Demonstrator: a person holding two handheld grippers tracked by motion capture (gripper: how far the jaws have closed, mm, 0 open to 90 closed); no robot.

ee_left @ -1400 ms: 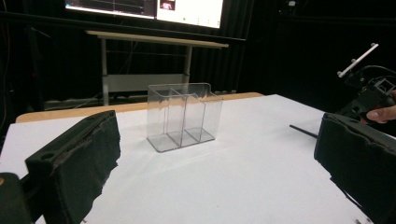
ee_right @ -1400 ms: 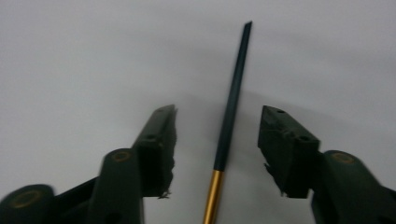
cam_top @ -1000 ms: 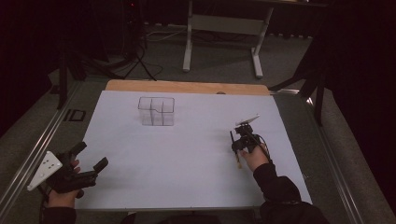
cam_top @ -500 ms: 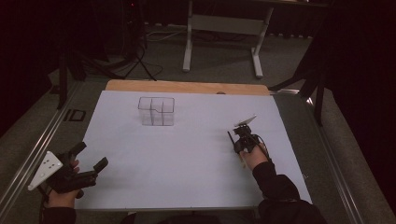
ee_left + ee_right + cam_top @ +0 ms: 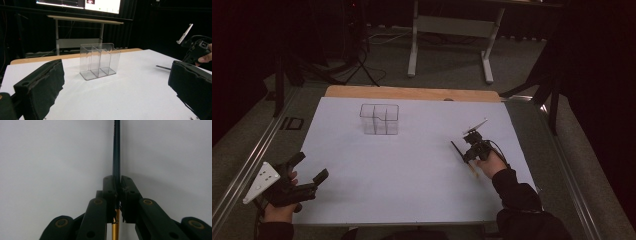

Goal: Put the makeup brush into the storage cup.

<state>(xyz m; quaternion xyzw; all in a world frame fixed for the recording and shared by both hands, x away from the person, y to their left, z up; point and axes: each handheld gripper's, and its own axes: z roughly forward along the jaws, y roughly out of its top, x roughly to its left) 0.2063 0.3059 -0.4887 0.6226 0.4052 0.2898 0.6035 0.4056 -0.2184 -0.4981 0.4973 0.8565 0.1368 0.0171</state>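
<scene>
I see the bench covered by a white sheet (image 5: 412, 170), with a strip of pale wood (image 5: 412, 93) exposed along its far edge.

On the far-left part of the sheet stands a clear plastic organiser box with inner dividers (image 5: 379, 119), upright and apart from both grippers. In the left gripper view the same box (image 5: 99, 60) sits ahead, between the two jaws in the line of sight but well beyond them.

The left gripper (image 5: 307, 175) is held at the near-left corner of the bench, at the sheet's edge, by the person's left hand (image 5: 279, 210). Its jaws stand wide apart with nothing between them. The grey three-cornered plate (image 5: 261, 182) lies on its outer side.

The right gripper (image 5: 462, 152) is on the right side of the sheet, held by the person's right hand (image 5: 491, 162), a dark sleeve (image 5: 517, 197) behind it. Its jaws are closed tight on a thin stick, dark teal along the front and gold at the rear (image 5: 116, 150). In the right gripper view the dark length runs straight out ahead of the jaws over the white sheet, and the gold part shows behind the grip. In the high view the stick (image 5: 458, 151) slants across the gripper, its pale end (image 5: 473, 171) just beside the hand. I cannot tell whether its dark tip touches the sheet.
</scene>
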